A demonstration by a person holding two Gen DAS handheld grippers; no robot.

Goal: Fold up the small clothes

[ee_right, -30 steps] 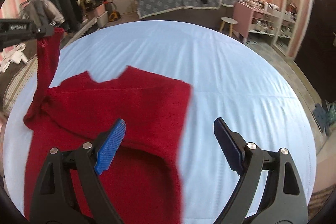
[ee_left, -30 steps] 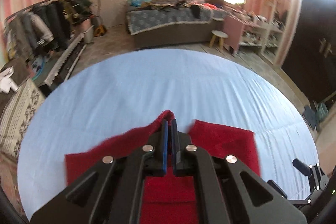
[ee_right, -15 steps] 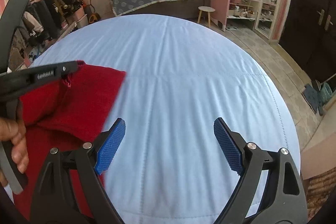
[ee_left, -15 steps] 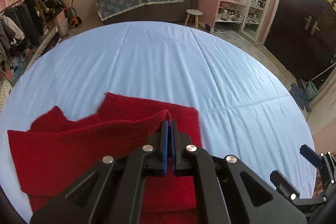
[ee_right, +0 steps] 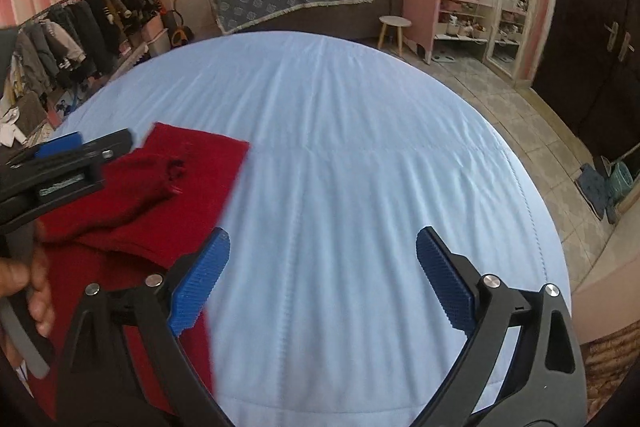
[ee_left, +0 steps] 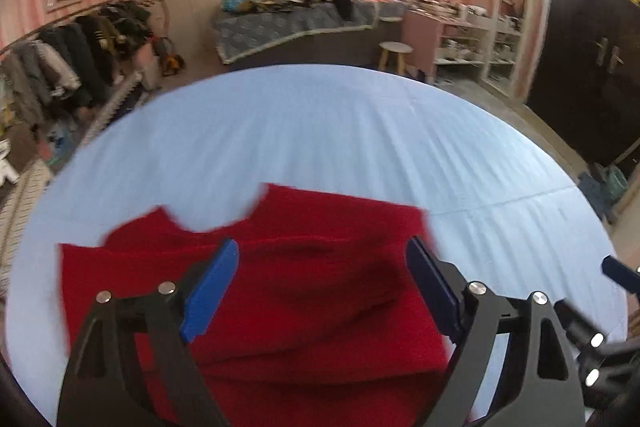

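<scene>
Half a second ago the left gripper [ee_left: 322,291] was pinched shut on a fold of the red sweater [ee_left: 304,291]; its blue pads [ee_left: 210,291] are now spread wide and the fold has dropped onto the rest of the garment.

Largest in both views is the pale blue sheet [ee_right: 360,155], which fills the middle of each frame and curves away toward the room behind. The red sweater lies on it in the lower centre of the left wrist view, its notched neckline at the upper left of the cloth and a soft ridge running across it between the two pads. In the right wrist view the sweater [ee_right: 132,211] sits at the lower left, with a sleeve doubled over the body and its cuff pointing toward frame centre. The garment's edges are blurred in both views.

The right gripper [ee_right: 322,287] is released too, its fingers apart over bare sheet at the bottom centre, with only the left-hand pad [ee_right: 198,287] overlapping the sweater's edge in the picture. Whether it touches the cloth cannot be told.

At the left edge of the right wrist view, the left gripper [ee_right: 66,157] appears side-on above the sweater, and the person's left hand [ee_right: 28,287] wraps its handle lower down.

A small white stool [ee_right: 394,23] stands beyond the sheet at upper centre-right.
</scene>
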